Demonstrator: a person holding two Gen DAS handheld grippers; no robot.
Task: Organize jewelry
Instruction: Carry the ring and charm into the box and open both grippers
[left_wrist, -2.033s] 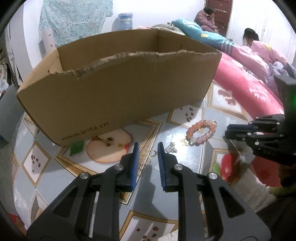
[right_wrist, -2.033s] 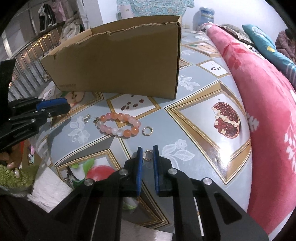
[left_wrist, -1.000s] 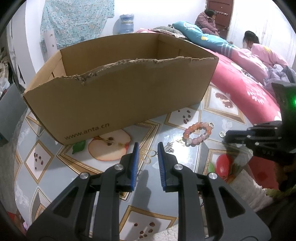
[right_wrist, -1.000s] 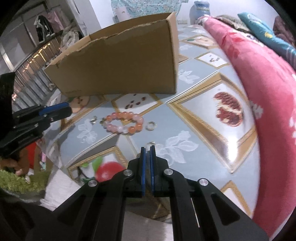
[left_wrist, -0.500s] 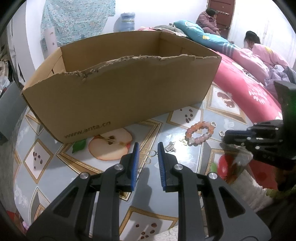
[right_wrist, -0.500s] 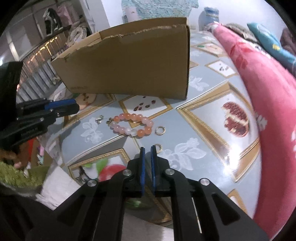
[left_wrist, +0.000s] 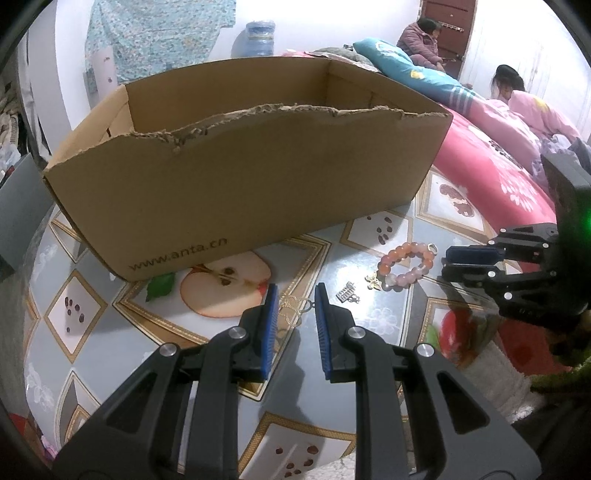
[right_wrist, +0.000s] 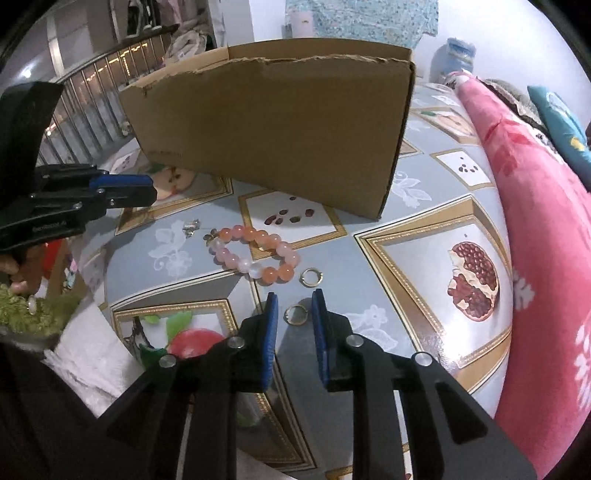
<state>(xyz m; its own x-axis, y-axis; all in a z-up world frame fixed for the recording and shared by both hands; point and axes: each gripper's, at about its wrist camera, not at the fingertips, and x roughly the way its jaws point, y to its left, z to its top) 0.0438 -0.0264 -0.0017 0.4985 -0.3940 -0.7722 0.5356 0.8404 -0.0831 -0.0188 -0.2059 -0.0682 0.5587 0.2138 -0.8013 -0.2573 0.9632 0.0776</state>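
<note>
Jewelry is lying scattered on the patterned tabletop (right_wrist: 424, 266) in front of the cardboard box (right_wrist: 280, 122), and you're hovering over it with both tools. Your right hand-held gripper (right_wrist: 294, 314) is tilting down over a small gold ring (right_wrist: 295, 315); its jaws have just been opening, and the ring is sitting on the cloth between the blue pads, untouched by either one. A second ring (right_wrist: 311, 277) is resting just beyond, right beside the pink and orange bead bracelet (right_wrist: 255, 254). Further left, a little silver charm (right_wrist: 191, 225) is lying near the bracelet's gold butterfly clasp (right_wrist: 211, 236). Your left hand-held gripper (left_wrist: 293, 306) is holding partly open over a thin gold chain (left_wrist: 293, 308) at the edge of the printed apple; the chain is showing in the gap, and nothing is being gripped. Nothing is showing inside the box from this angle.
</note>
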